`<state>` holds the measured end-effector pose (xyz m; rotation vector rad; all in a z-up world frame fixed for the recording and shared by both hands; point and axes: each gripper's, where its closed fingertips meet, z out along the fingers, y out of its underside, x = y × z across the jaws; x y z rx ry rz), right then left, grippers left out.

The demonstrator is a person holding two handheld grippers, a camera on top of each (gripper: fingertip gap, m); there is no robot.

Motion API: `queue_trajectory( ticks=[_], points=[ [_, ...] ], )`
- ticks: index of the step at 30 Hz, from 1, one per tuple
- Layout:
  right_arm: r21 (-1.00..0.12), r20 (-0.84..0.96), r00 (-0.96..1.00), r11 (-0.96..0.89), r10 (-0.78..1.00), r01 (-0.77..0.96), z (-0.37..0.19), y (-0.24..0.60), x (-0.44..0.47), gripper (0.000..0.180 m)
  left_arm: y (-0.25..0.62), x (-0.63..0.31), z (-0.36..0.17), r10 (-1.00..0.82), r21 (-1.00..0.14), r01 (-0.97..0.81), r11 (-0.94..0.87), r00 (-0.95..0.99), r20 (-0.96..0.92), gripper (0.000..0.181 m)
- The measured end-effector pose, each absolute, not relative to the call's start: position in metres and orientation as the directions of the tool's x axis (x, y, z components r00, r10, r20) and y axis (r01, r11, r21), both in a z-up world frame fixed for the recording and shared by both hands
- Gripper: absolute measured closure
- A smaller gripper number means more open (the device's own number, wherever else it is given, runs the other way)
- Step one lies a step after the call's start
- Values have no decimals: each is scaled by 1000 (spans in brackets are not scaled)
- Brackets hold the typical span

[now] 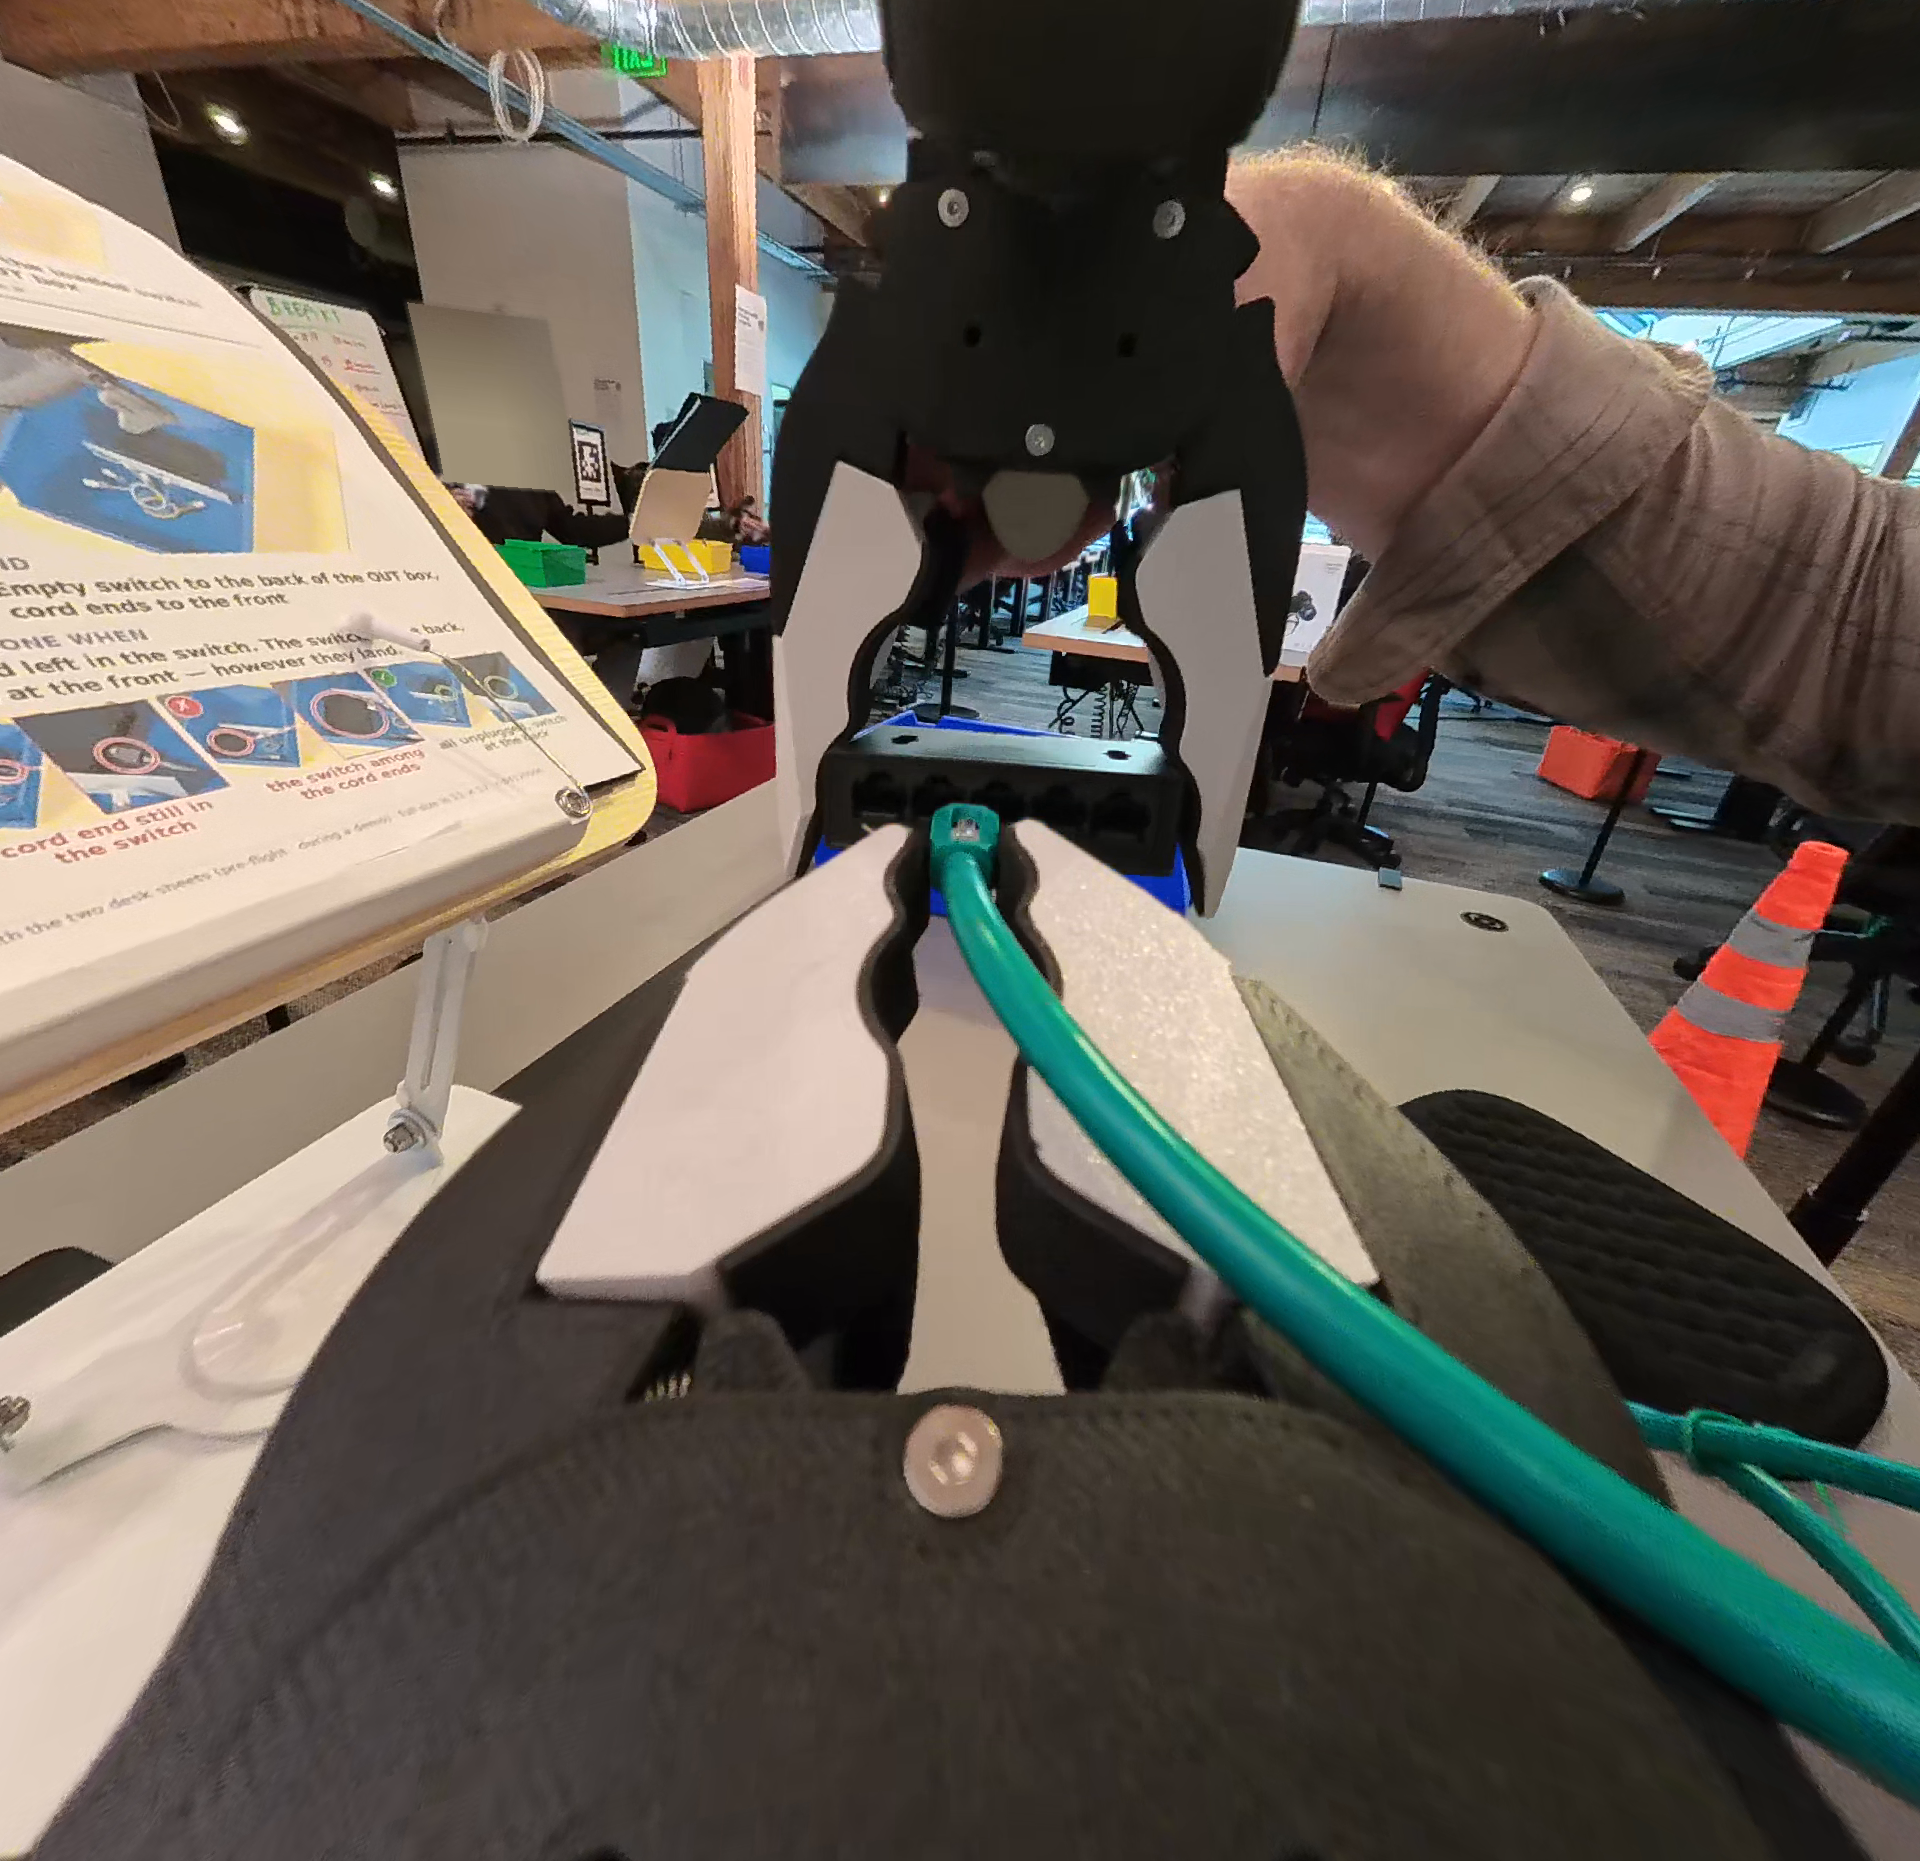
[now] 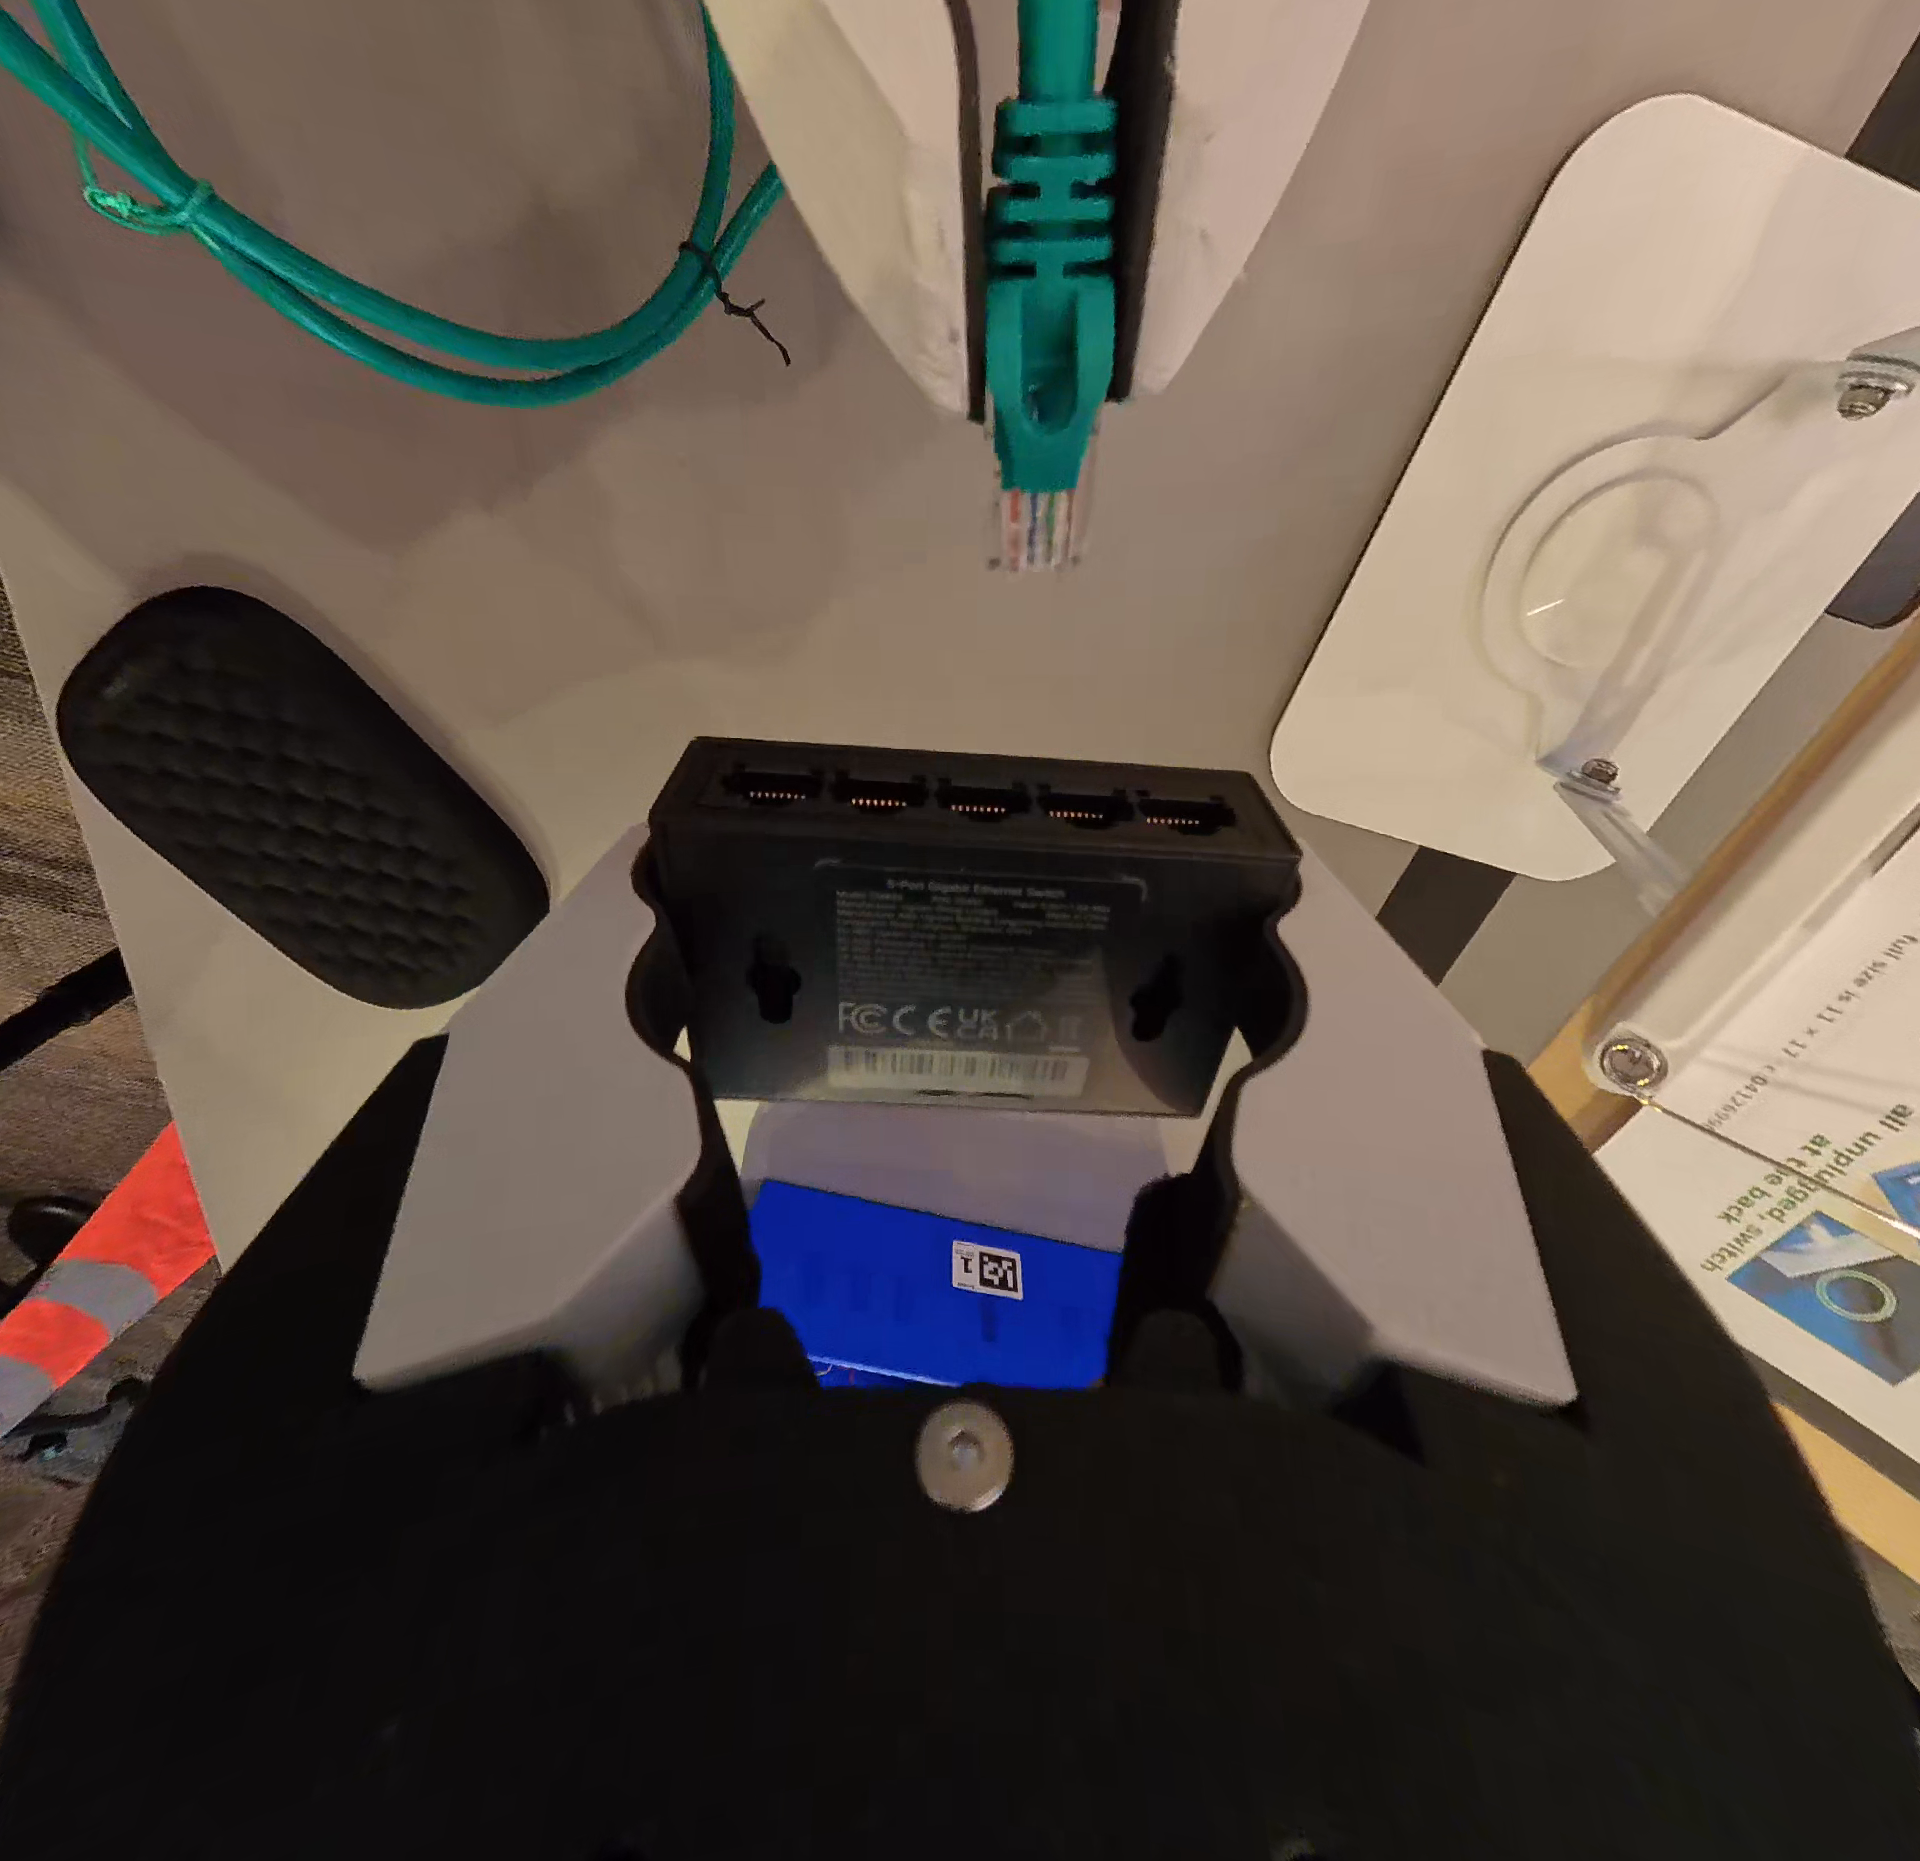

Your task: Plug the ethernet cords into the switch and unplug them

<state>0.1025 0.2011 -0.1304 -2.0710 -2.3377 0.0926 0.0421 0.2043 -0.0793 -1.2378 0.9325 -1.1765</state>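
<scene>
My right gripper (image 2: 966,928) is shut on a black ethernet switch (image 2: 971,990), gripping its two short ends and holding it above the table, ports facing away. My left gripper (image 1: 961,855) is shut on the green plug (image 1: 964,837) of a green ethernet cord (image 1: 1247,1167). In the right wrist view the plug (image 2: 1044,357) points at the row of ports with a clear gap between its tip and the switch. In the left wrist view the switch (image 1: 1081,772) sits just beyond the plug, around the second or third port from the left.
A blue bin (image 2: 935,1281) lies under the switch. The rest of the green cord is bundled on the white table (image 2: 416,325). An instruction sheet on a stand (image 1: 260,616) is at the left. A black oval pad (image 1: 1642,1250) and an orange cone (image 1: 1756,980) are at the right. The left gripper's tips are roughly 8 cm from the right gripper's.
</scene>
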Motion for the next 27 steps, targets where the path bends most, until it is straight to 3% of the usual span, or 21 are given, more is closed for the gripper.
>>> queue_trajectory(
  ticks=[27],
  points=[
    [-180, -75, -125, 110, 989, 977, -119, 203, 79, 72, 178, 50, -57, -983, -955, 284, -83, 136, 126, 168]
  ],
)
